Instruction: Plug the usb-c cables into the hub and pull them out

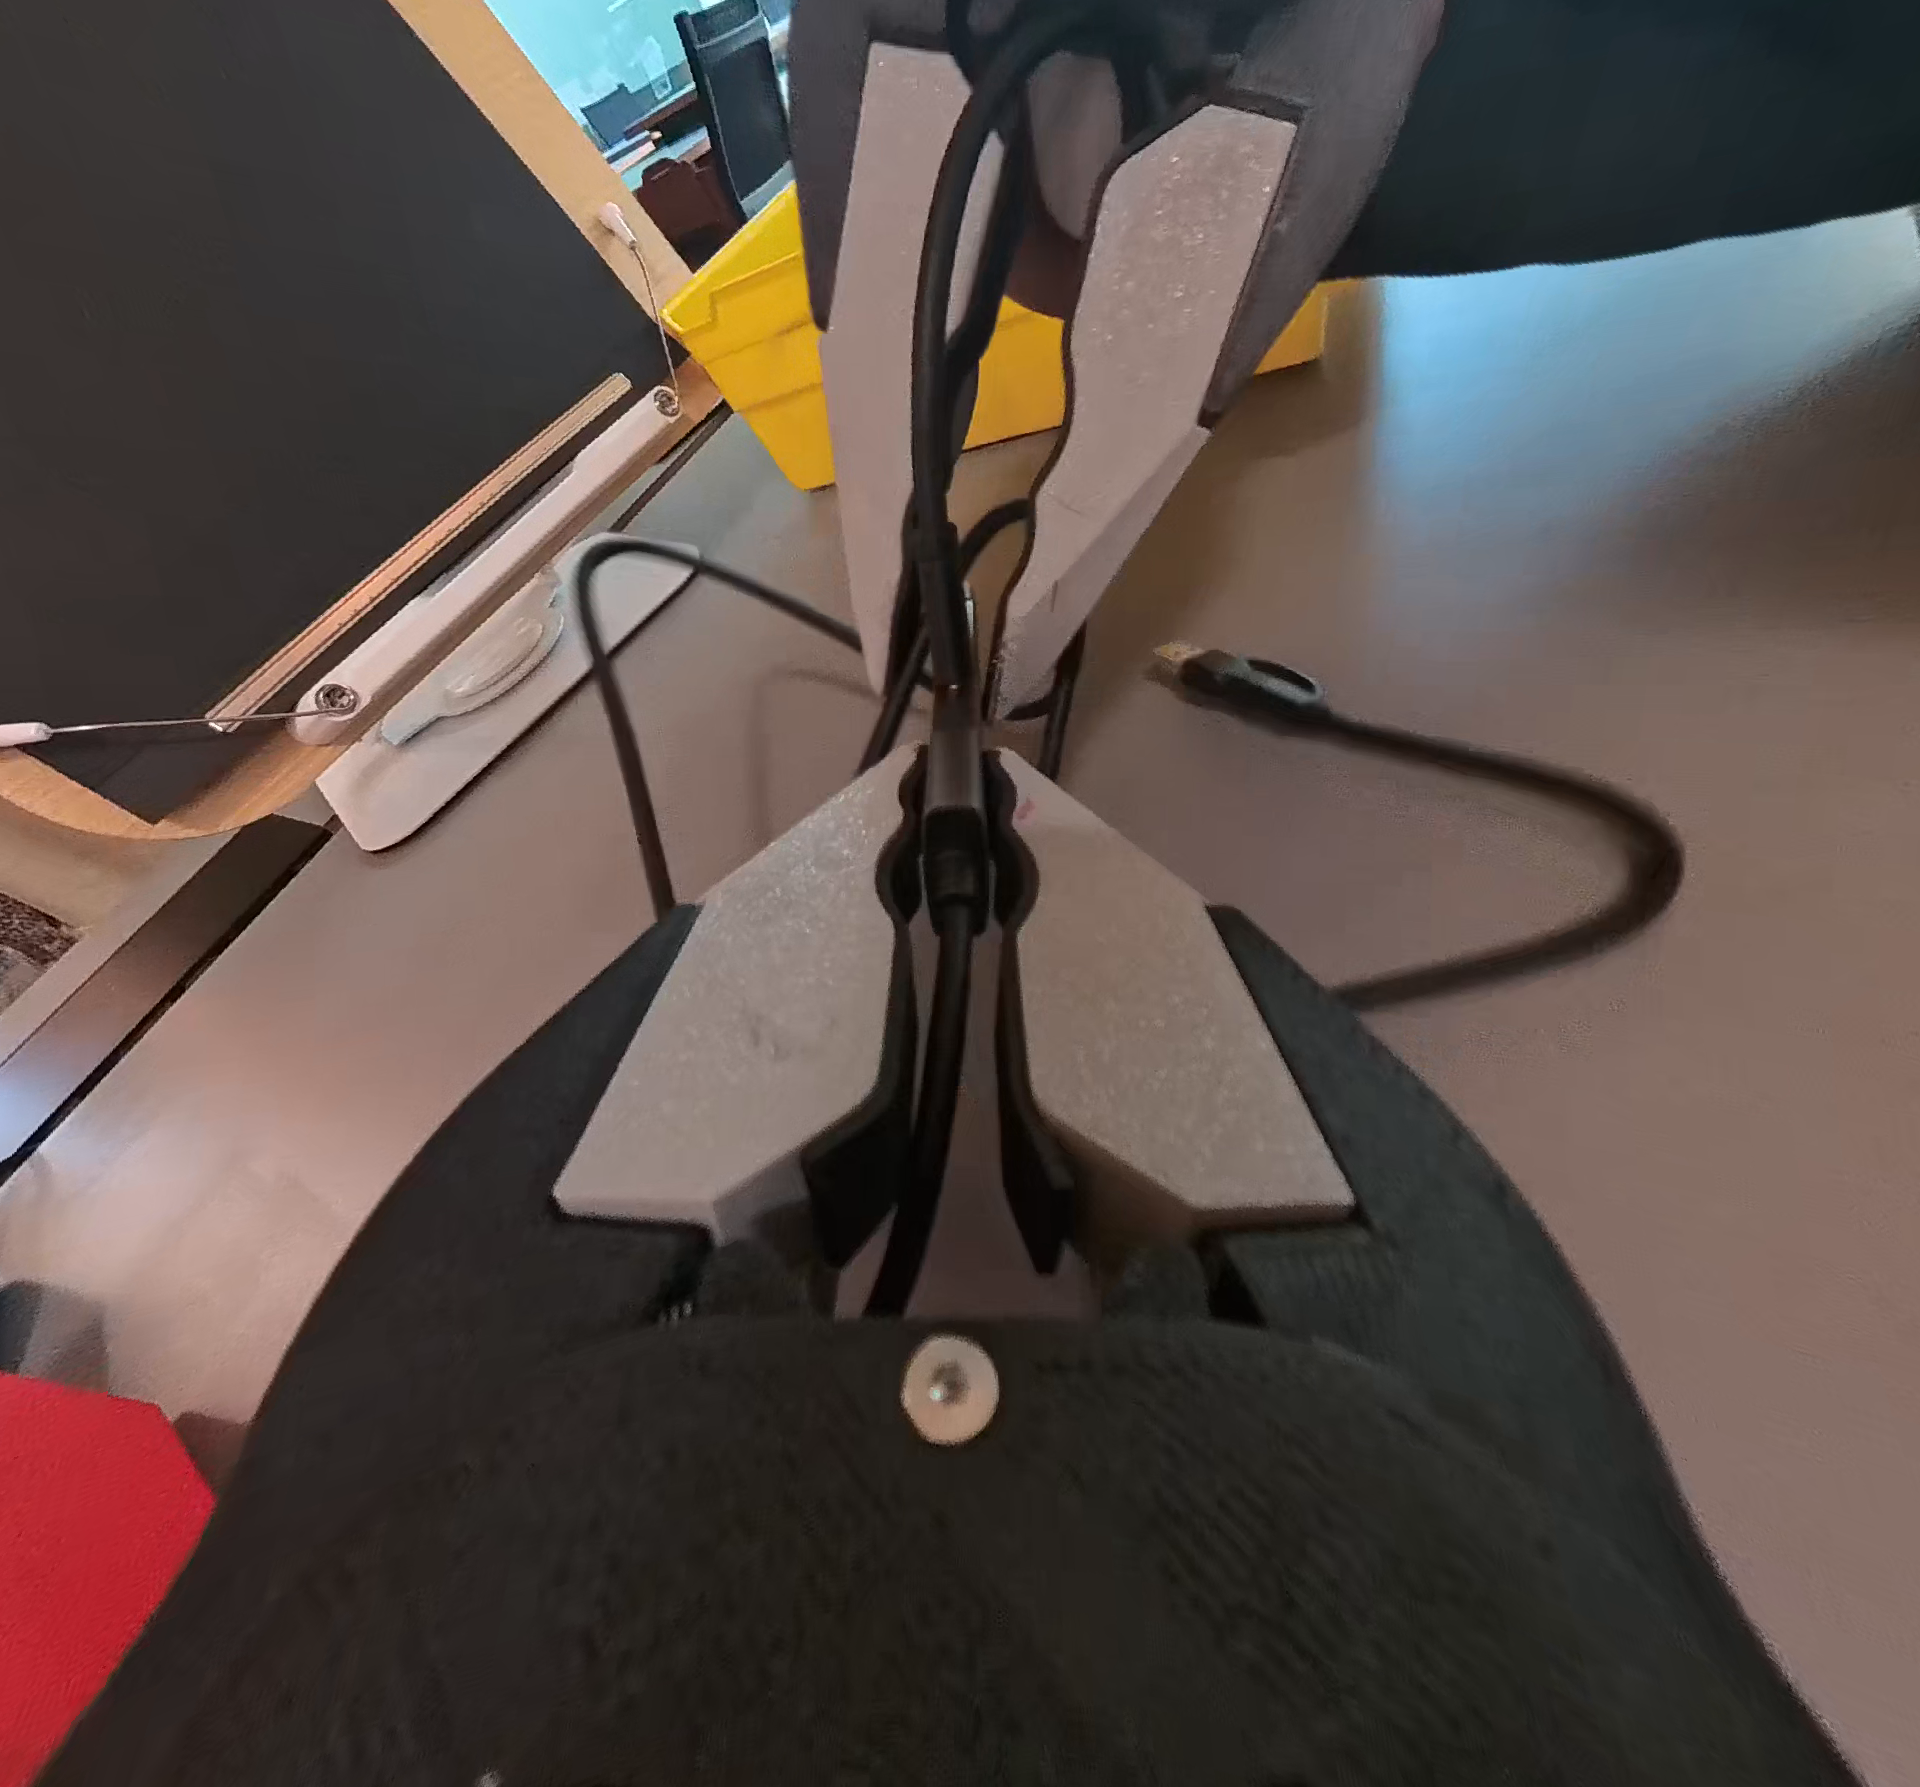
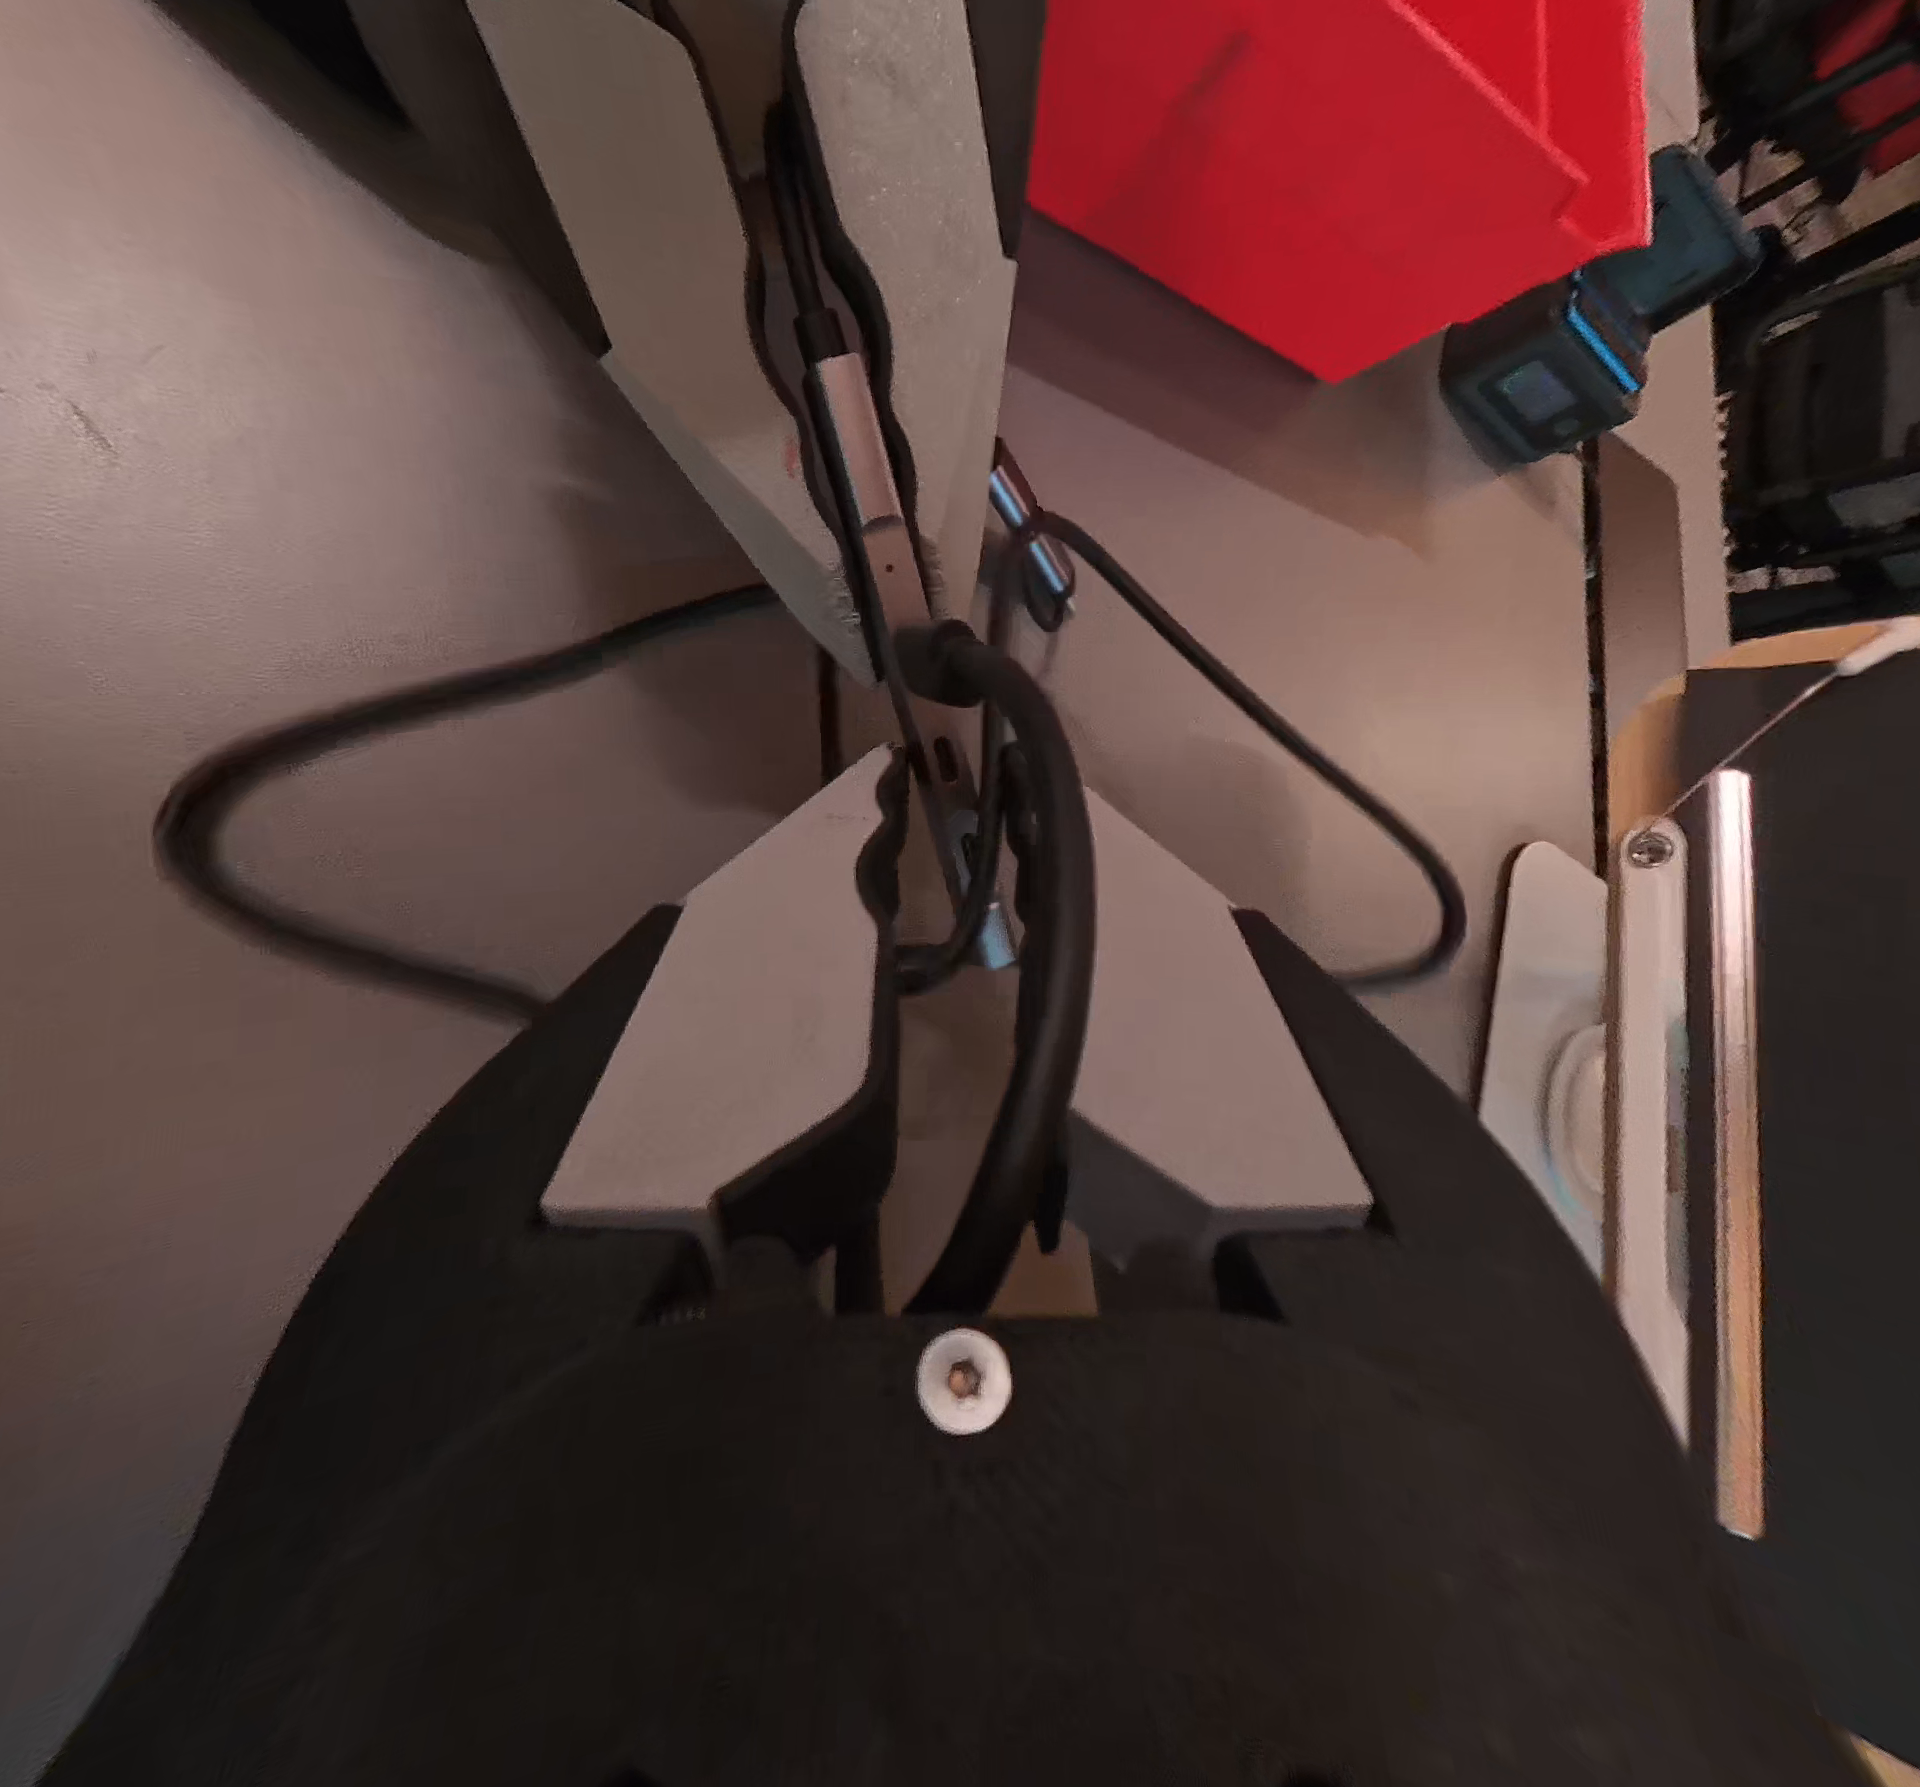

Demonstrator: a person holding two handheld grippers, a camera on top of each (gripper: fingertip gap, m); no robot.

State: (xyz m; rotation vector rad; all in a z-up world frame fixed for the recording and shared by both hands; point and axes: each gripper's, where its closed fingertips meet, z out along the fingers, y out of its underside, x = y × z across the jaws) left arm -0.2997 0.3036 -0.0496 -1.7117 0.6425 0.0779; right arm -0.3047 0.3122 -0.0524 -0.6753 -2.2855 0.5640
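- Grey aluminium hub (image 2: 852, 428) is the thing to look at here: a slim bar held up off the table (image 2: 260, 283), stretched between the two grippers.
- The left gripper (image 2: 904, 625) is clamped on the hub's cable end, with the hub's own thin lead running back between its fingers.
- From the left wrist view you only get the hub edge-on, a dark sliver in the left gripper (image 1: 956, 761).
- A thick black cable (image 2: 1070, 906) is plugged into the hub's side, about halfway along it.
- From the plug that cable arcs away from the hub and back down between the right gripper's fingers.
- The right gripper (image 2: 966, 781) is squeezed in narrow around that cable, right at the hub's free end.
- The tip of the hub sits between its fingertips too, so I can't say for sure how much it's pinching each.
- In the left wrist view the right gripper (image 1: 935, 688) comes down at the hub from above, fingertips nearly touching the left one's.
- Two silver plugs (image 2: 1023, 532) dangle just beside the hub.
- On the table beyond the hub: a loose black USB lead (image 1: 1236, 677), unplugged.
- Further off from the hub are a yellow bin (image 1: 748, 335) and a red bin (image 2: 1299, 127).
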